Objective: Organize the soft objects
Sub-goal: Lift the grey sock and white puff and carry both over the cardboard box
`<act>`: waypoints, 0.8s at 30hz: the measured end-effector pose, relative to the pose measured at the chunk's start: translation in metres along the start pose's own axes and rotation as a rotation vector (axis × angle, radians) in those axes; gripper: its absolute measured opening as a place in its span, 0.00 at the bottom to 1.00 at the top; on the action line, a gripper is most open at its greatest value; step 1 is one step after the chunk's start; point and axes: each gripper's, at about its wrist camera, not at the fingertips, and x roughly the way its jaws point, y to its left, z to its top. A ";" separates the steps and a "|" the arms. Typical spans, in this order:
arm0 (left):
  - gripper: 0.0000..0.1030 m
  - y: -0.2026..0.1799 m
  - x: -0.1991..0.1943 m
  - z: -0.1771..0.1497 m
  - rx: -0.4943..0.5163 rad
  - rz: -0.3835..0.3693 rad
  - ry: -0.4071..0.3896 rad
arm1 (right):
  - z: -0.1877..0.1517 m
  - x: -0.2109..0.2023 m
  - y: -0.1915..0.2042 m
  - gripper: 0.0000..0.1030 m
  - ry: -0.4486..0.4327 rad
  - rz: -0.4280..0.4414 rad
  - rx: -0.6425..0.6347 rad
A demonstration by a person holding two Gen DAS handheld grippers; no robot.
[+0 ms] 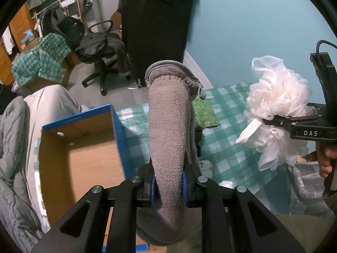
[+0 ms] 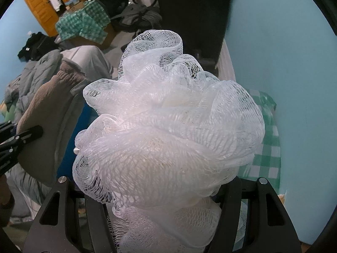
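Observation:
My left gripper (image 1: 168, 186) is shut on a grey fleece slipper (image 1: 168, 126), whose toe sticks up and away from the camera. The slipper hangs over a green checked cloth (image 1: 229, 158), just right of an open blue cardboard box (image 1: 84, 147). My right gripper (image 2: 160, 191) is shut on a white mesh bath pouf (image 2: 168, 130) that fills its view and hides the fingertips. In the left wrist view that pouf (image 1: 278, 113) hangs at the right, pinched by the right gripper's fingers (image 1: 294, 124). The slipper (image 2: 48, 116) also shows at the left of the right wrist view.
A grey quilted blanket (image 1: 14, 147) and pale bedding lie left of the box. A green sequinned piece (image 1: 204, 113) rests on the checked cloth. A black office chair (image 1: 101, 50) and a cloth-draped carton (image 1: 40, 63) stand on the floor behind. A blue wall (image 1: 252, 31) is at the right.

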 end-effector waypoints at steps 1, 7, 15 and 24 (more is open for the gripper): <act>0.18 0.003 -0.002 -0.001 -0.005 0.003 -0.002 | 0.002 0.000 0.003 0.61 -0.001 0.003 -0.008; 0.18 0.019 -0.012 -0.007 -0.039 0.023 -0.017 | 0.009 -0.002 0.021 0.61 -0.009 0.019 -0.046; 0.18 0.042 -0.025 -0.017 -0.080 0.051 -0.029 | 0.013 -0.004 0.043 0.61 -0.015 0.051 -0.104; 0.18 0.065 -0.035 -0.030 -0.127 0.087 -0.037 | 0.025 0.004 0.078 0.61 -0.008 0.095 -0.177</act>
